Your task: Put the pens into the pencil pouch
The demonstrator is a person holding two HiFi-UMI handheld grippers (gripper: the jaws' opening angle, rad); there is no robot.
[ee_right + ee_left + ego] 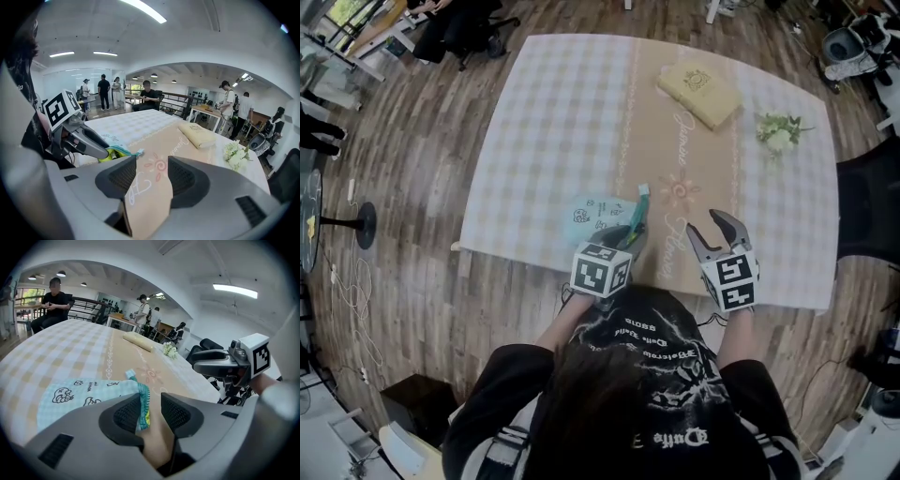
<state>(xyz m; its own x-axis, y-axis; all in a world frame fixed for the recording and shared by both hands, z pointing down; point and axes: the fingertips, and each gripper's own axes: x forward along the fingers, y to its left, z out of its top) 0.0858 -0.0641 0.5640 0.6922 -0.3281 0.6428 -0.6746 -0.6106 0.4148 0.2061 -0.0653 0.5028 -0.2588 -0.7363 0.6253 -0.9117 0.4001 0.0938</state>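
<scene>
1. Head view: the pencil pouch [592,216] lies flat near the front edge of the table [562,122]. The left gripper [630,232] is right on the pouch's teal zip end. The right gripper [707,223] sits just beside it over the tan runner [694,159], jaws spread.
2. Left gripper view: jaws apart! The pouch's teal edge [142,405] stands between them, up against the left pad and clear of the right one.
3. Right gripper view: jaws wide, only runner between them. The pouch mouth [116,151] gapes yellow-green at the left gripper's tip [96,149].
</scene>
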